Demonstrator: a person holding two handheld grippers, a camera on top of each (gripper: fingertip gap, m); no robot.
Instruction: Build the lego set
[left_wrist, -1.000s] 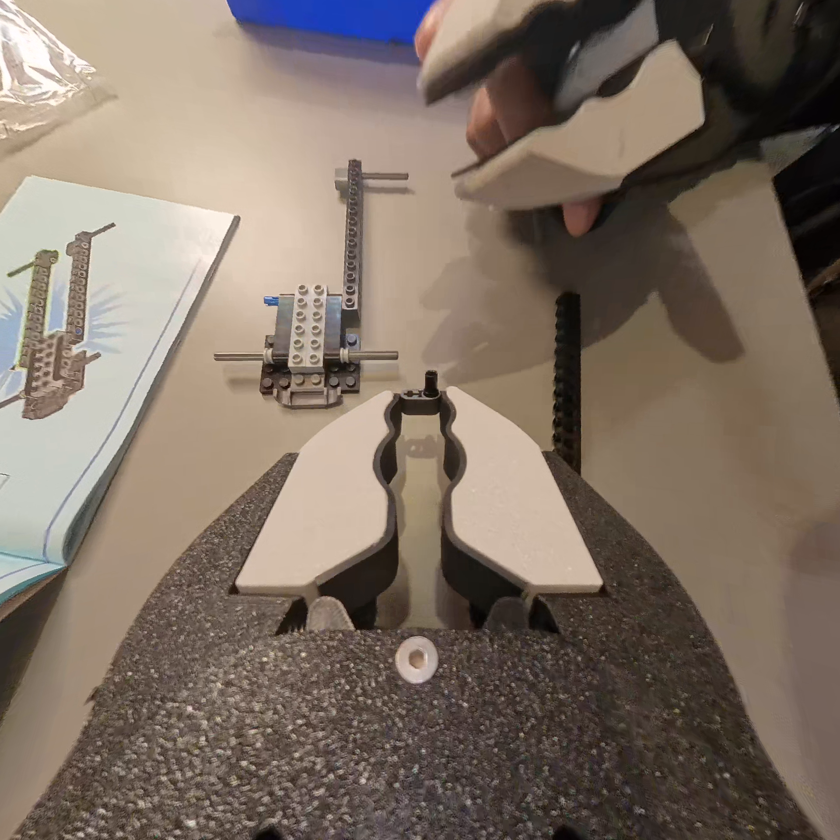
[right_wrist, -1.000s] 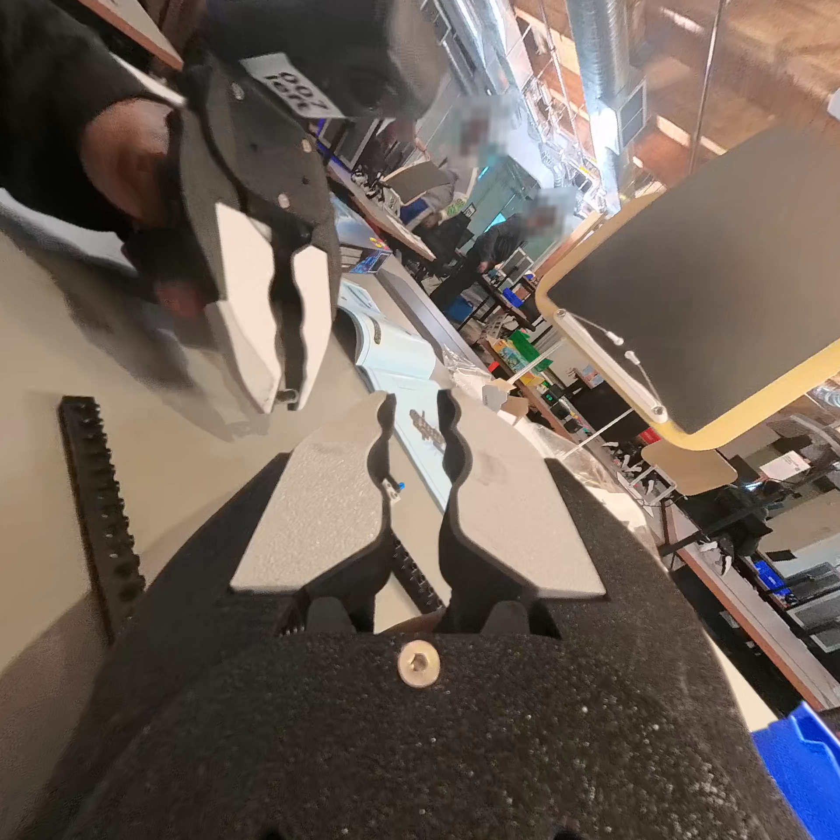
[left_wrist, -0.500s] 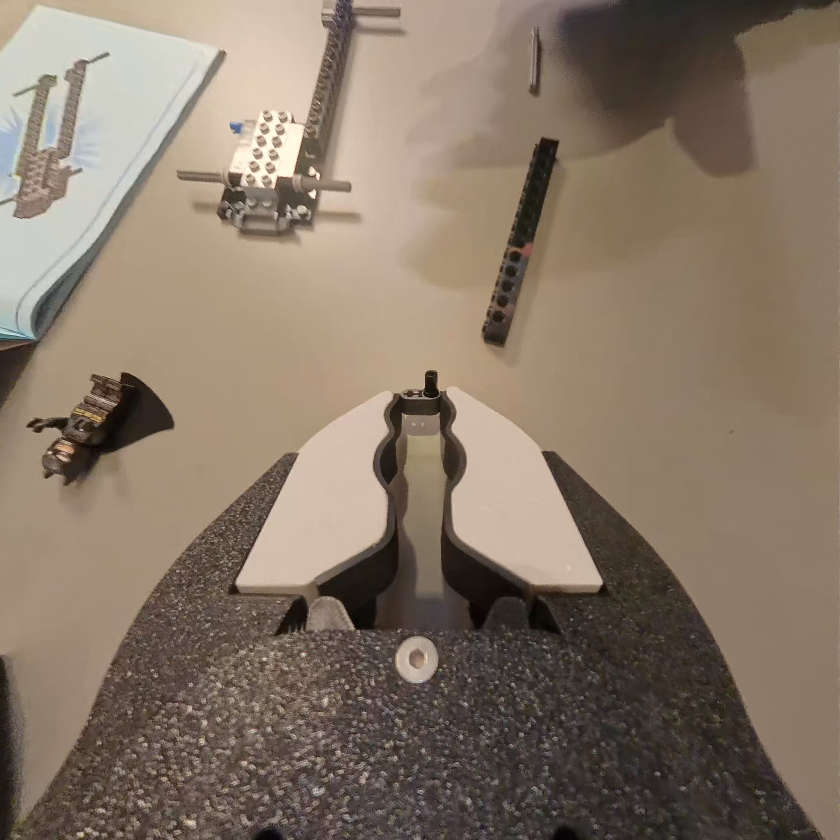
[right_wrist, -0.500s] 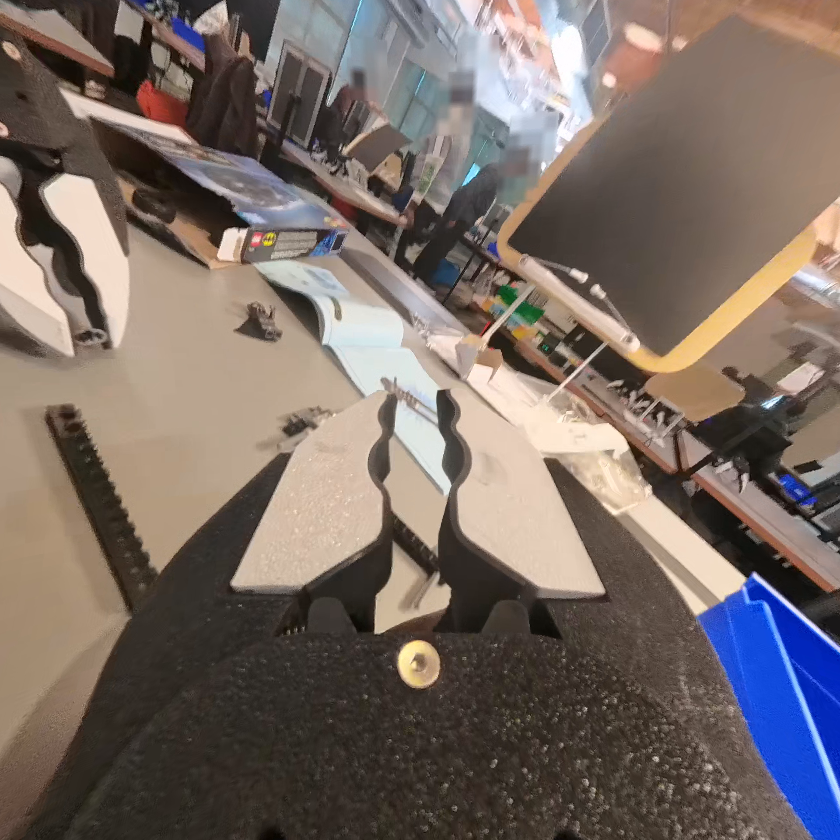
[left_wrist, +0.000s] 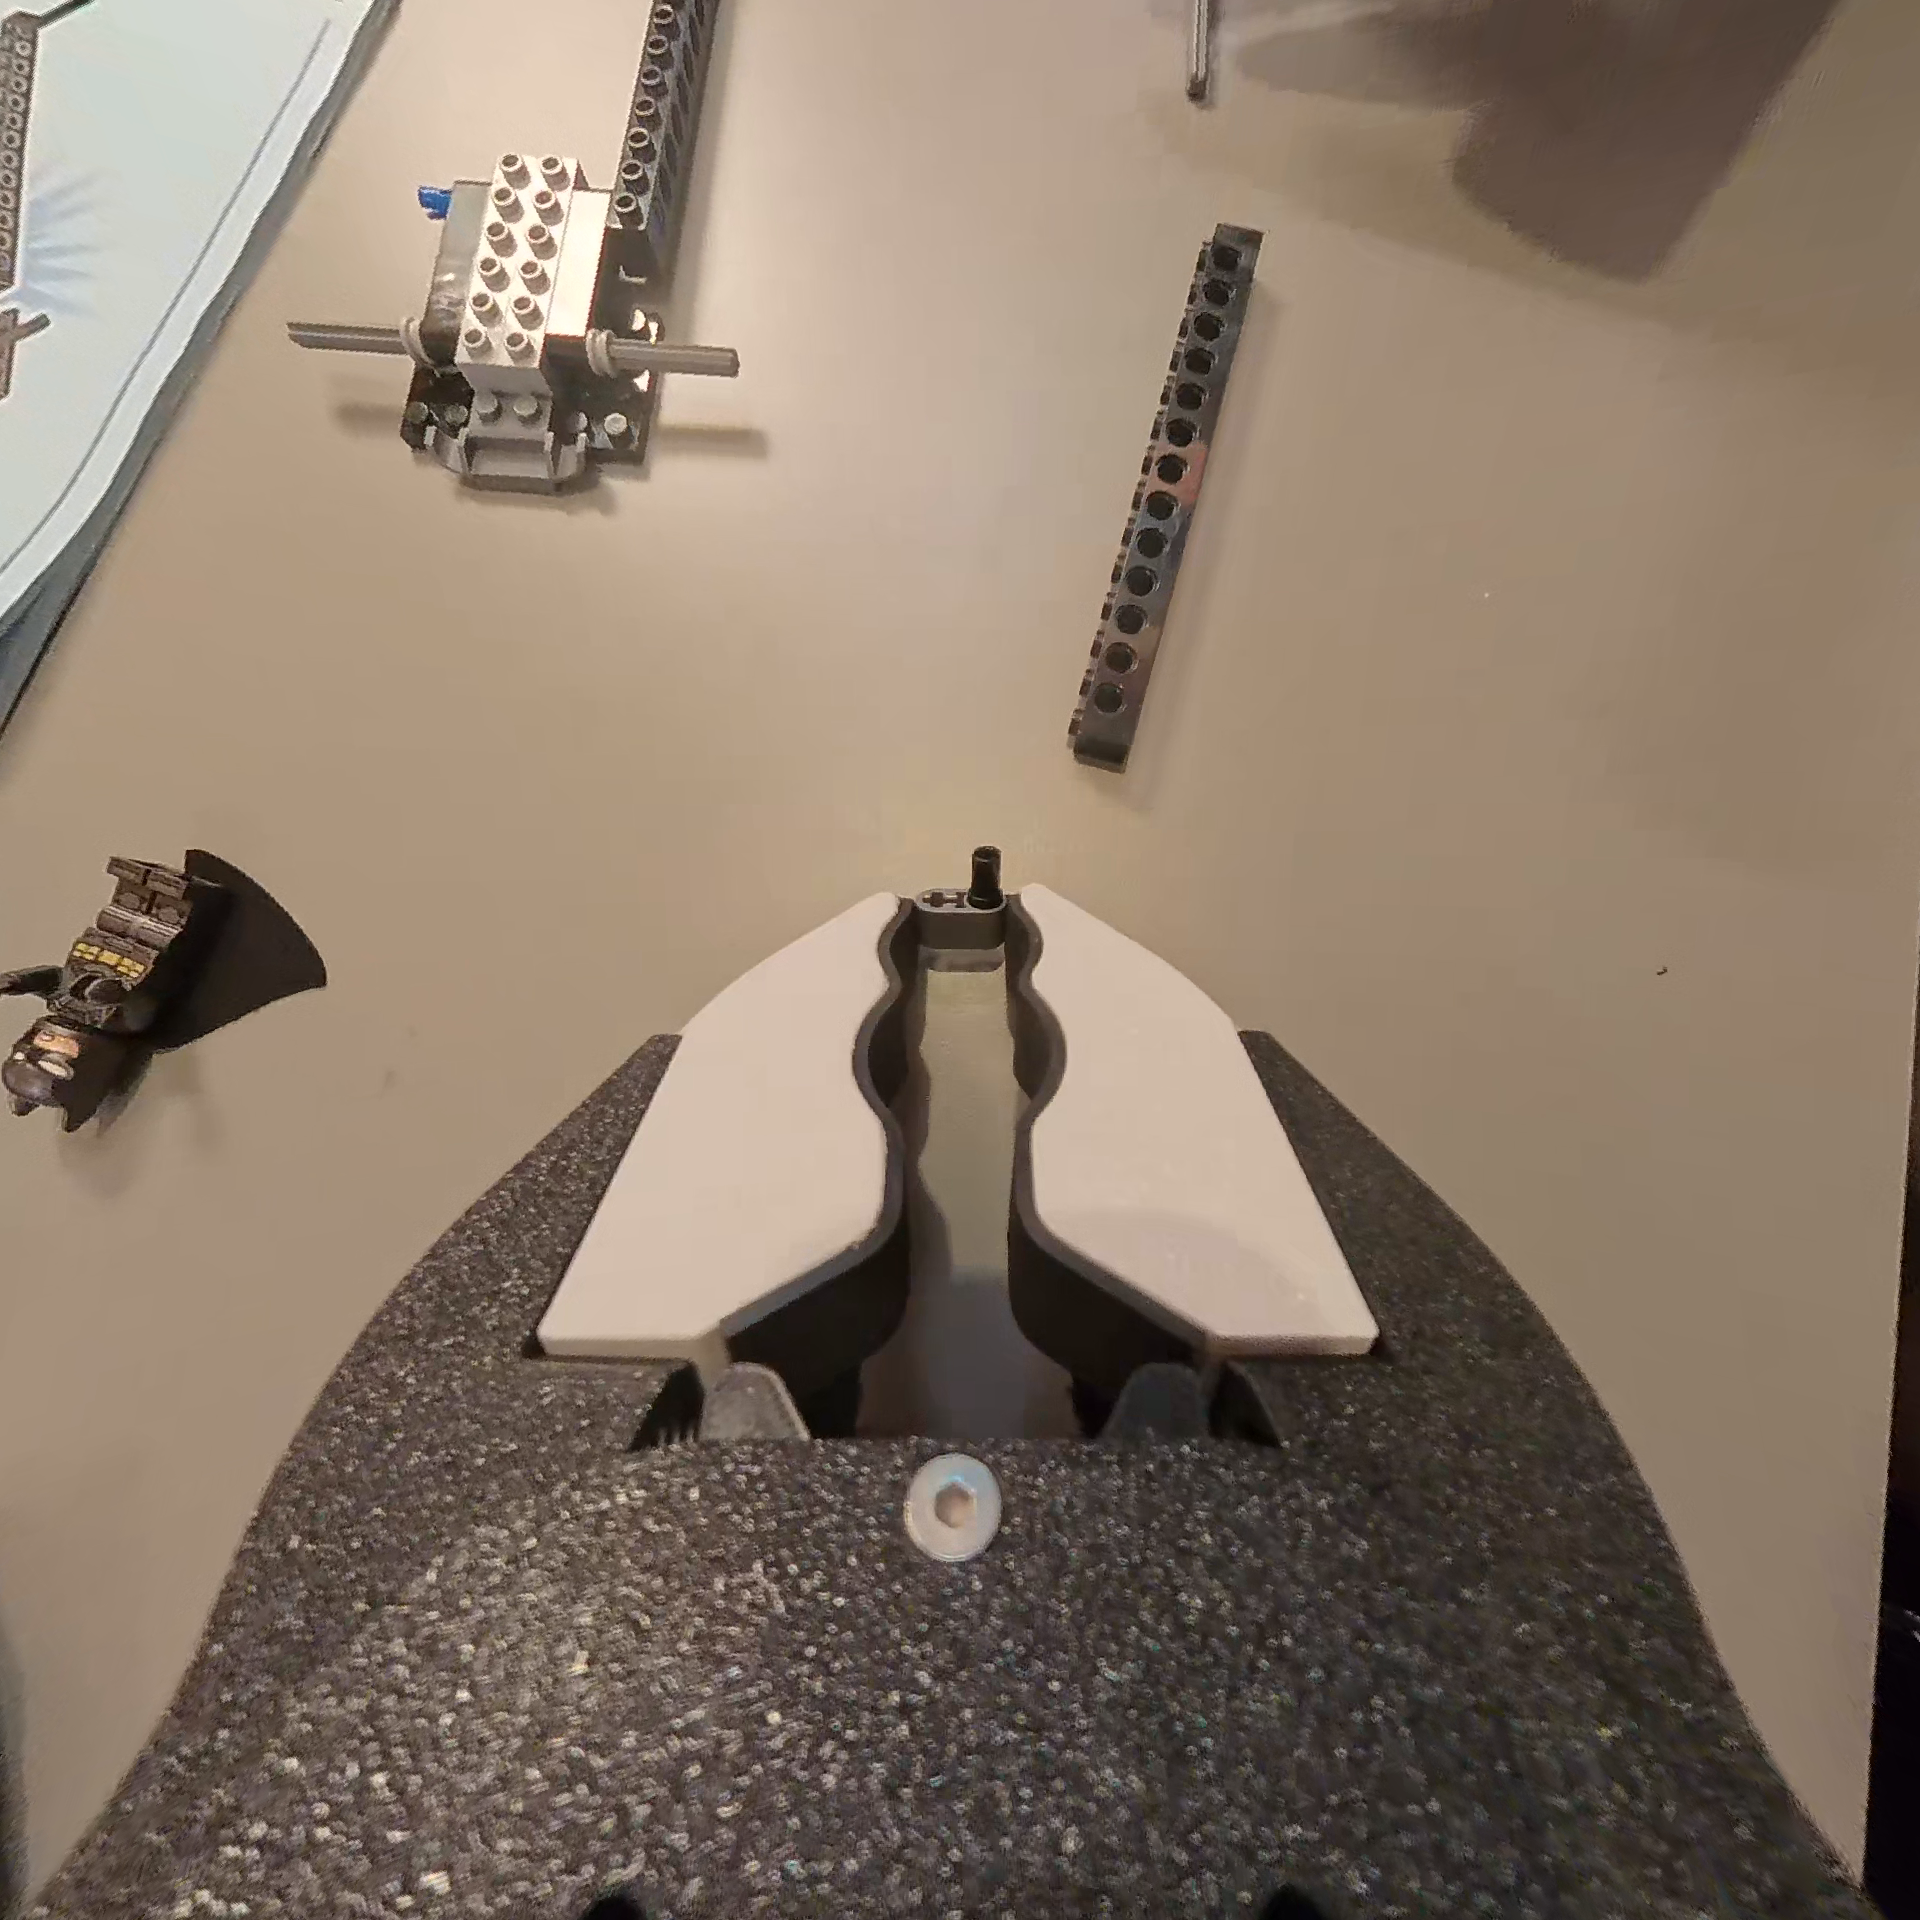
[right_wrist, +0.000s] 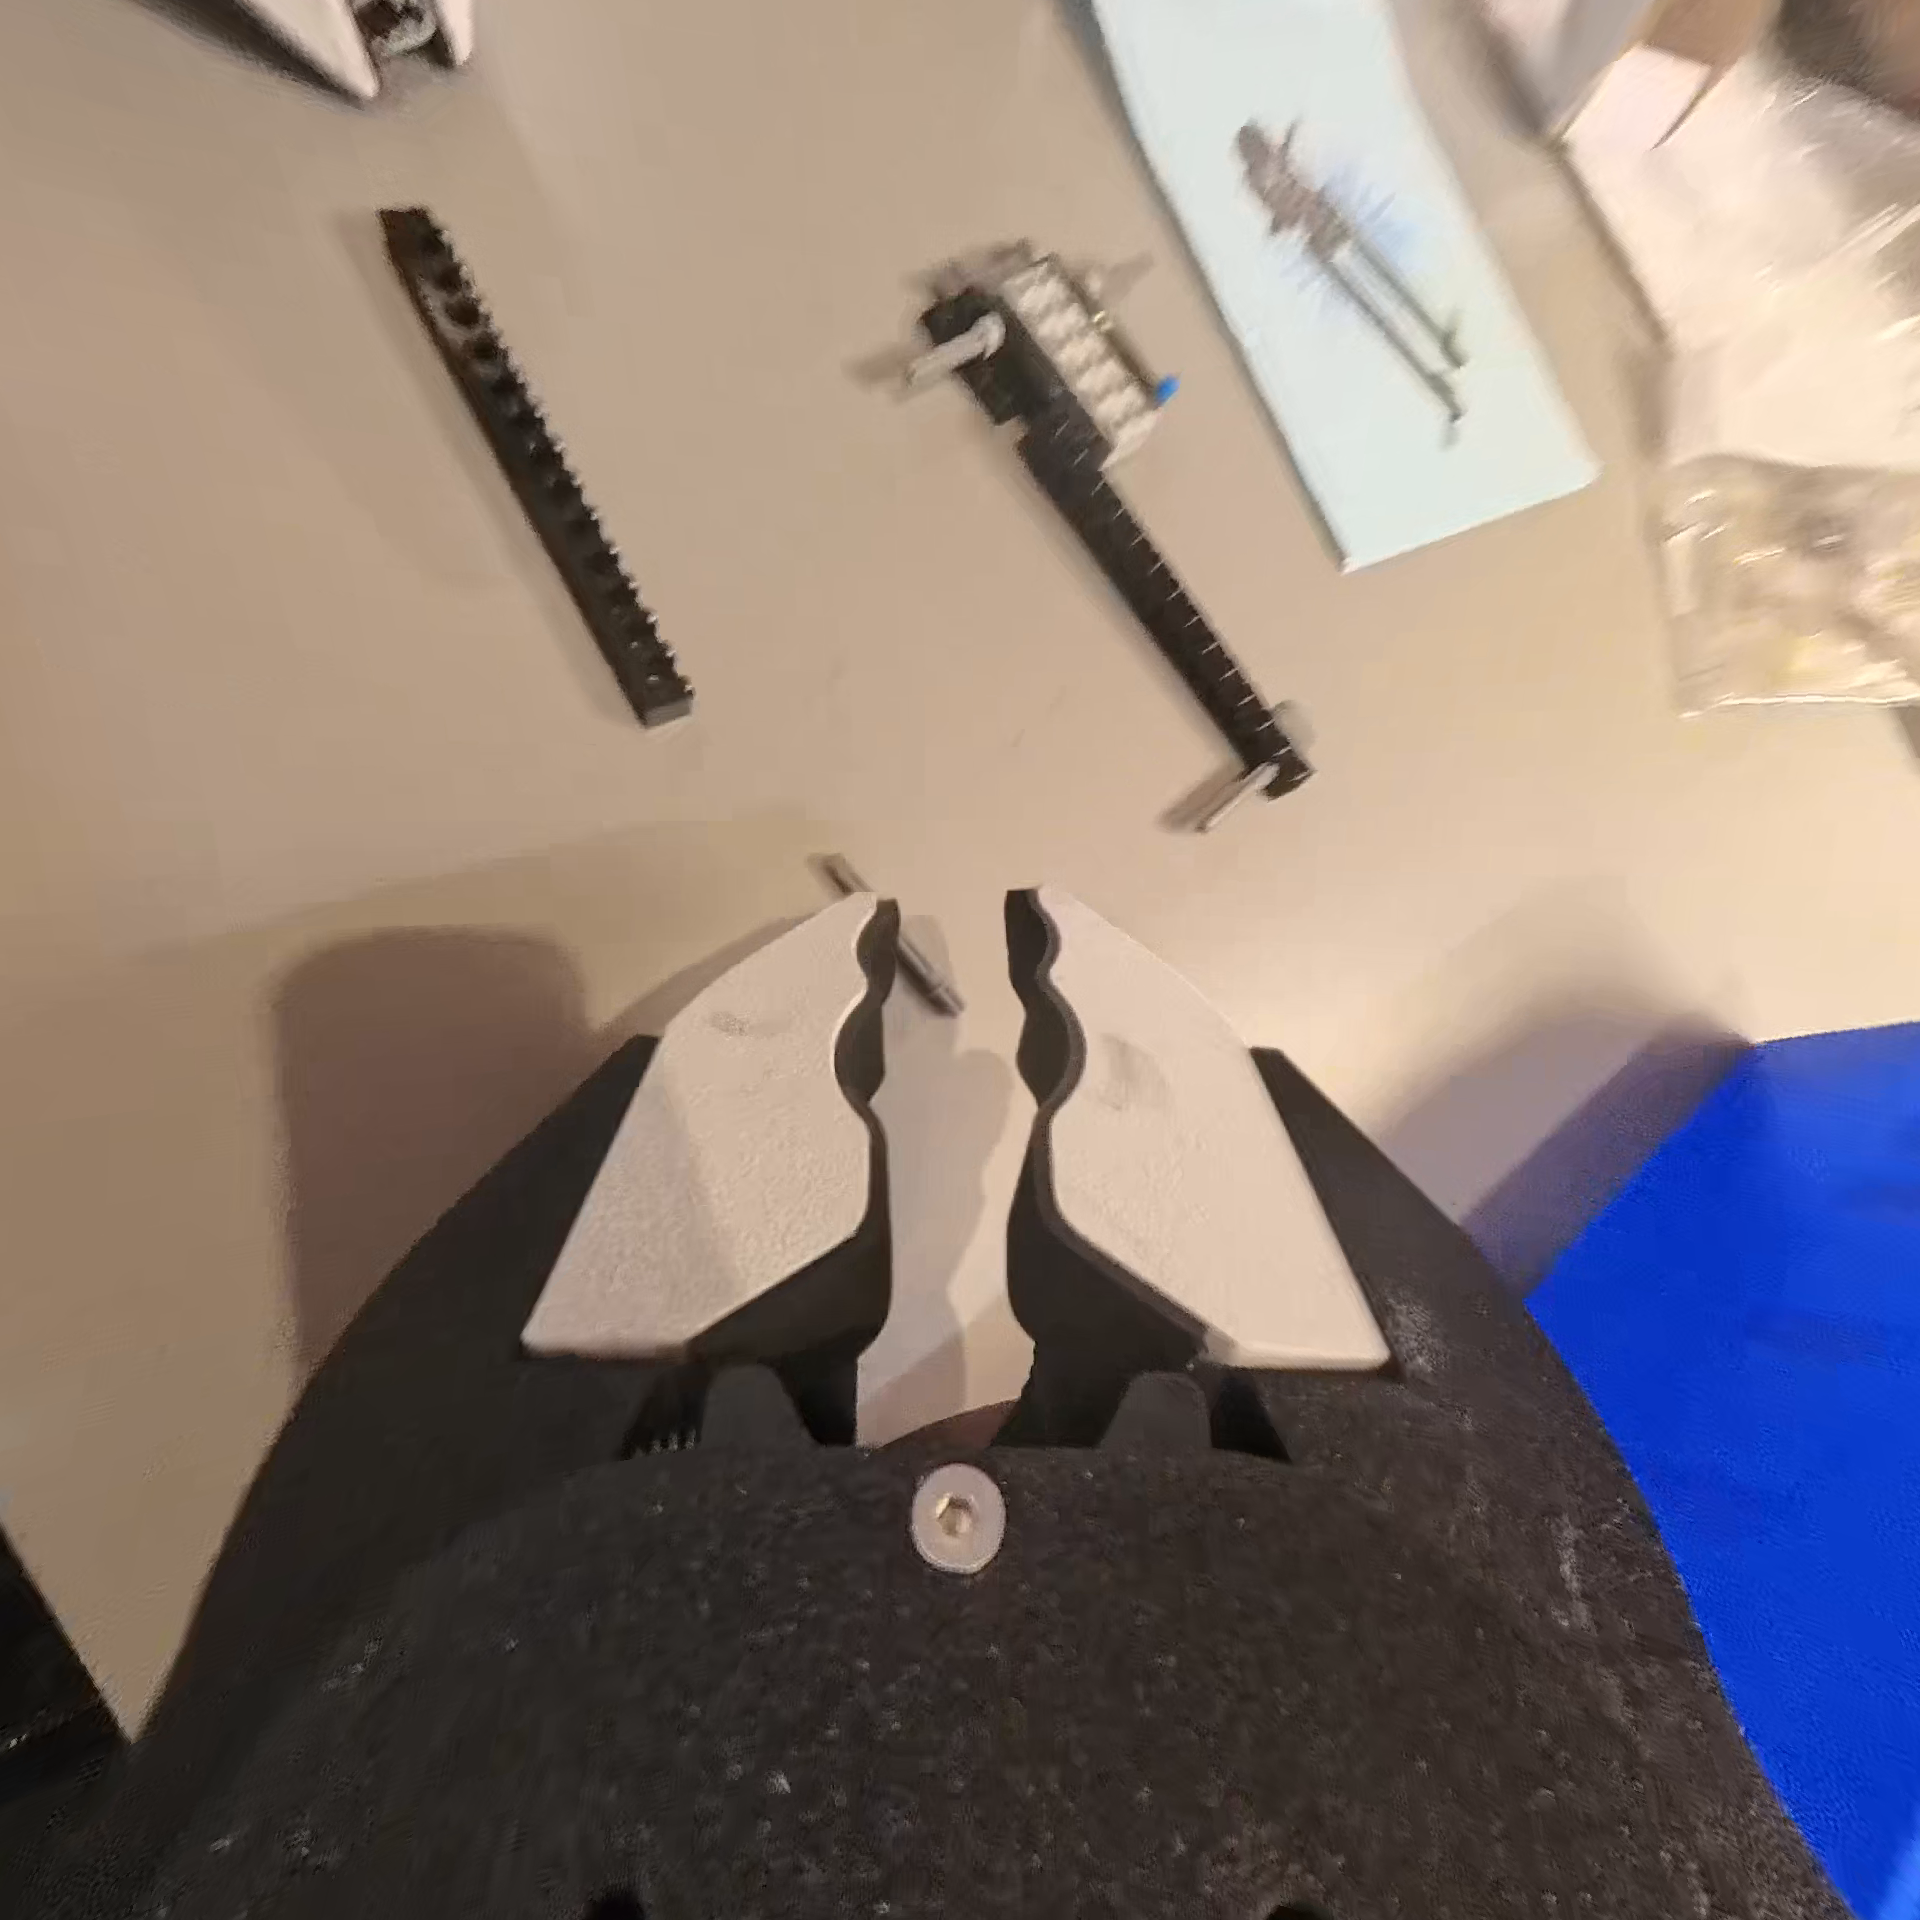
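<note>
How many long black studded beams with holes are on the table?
2: one loose black beam lying alone right of centre, one black beam attached to the grey brick assembly. Others may lie out of view.

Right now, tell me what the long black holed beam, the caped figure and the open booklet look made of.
Black holed beam: moulded hard plastic, glossy; highlights glint around its holes. Caped figure: printed plastic body; the cape lies flat and matte, perhaps fabric or thin sheet. Booklet: paper, pale blue printed pages with visible stacked edges.

Beige table (left_wrist: 727, 675), black holed beam (left_wrist: 1174, 488), blue bin (right_wrist: 1766, 1299), pale-blue booklet (right_wrist: 1340, 312)
</note>
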